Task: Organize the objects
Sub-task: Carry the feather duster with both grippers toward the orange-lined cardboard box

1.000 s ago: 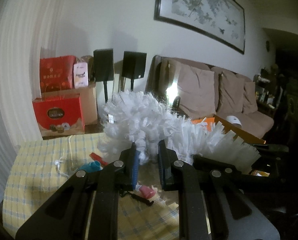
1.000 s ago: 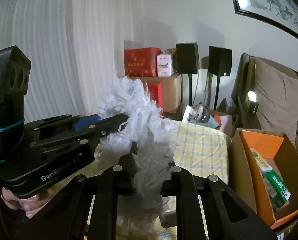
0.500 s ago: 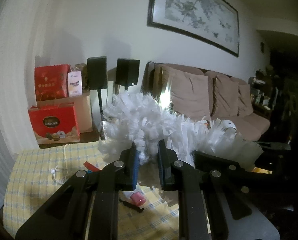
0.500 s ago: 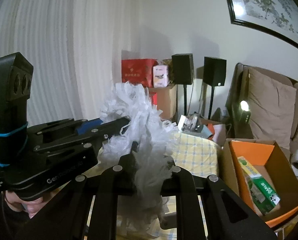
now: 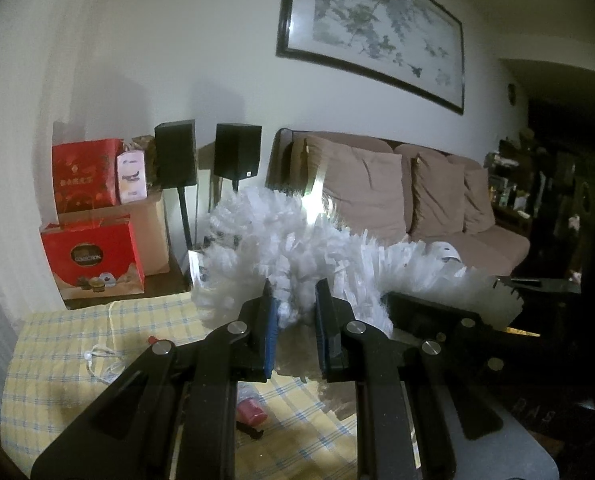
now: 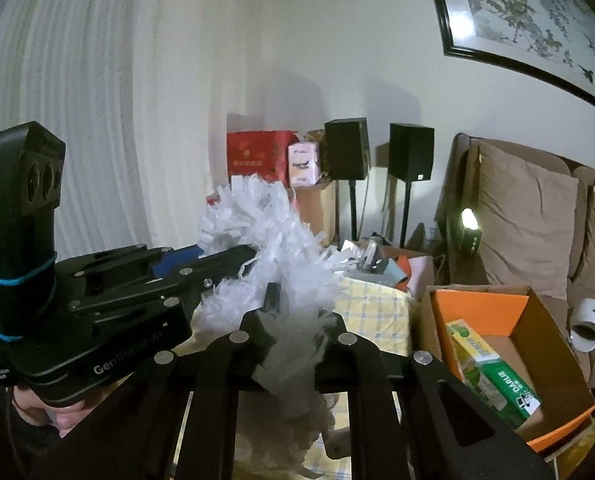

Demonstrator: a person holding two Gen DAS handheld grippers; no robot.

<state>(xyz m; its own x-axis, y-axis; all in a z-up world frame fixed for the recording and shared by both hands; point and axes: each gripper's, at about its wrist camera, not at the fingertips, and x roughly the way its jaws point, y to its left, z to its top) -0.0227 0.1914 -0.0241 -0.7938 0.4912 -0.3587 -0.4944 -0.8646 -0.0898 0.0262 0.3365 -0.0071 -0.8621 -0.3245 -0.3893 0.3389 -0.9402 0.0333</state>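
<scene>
Room is dim, cool cast, both views grainy. Main bright spot is a small lamp by the sofa; in left wrist view it flares as a streak through the white shredded duster. Speakers throw soft shadows on wall behind. Right side of left view falls to near black. Heavy fisheye bend, dark vignette at corners; close gripper parts slightly soft.

Two close wrist views — shared white duster.
</scene>
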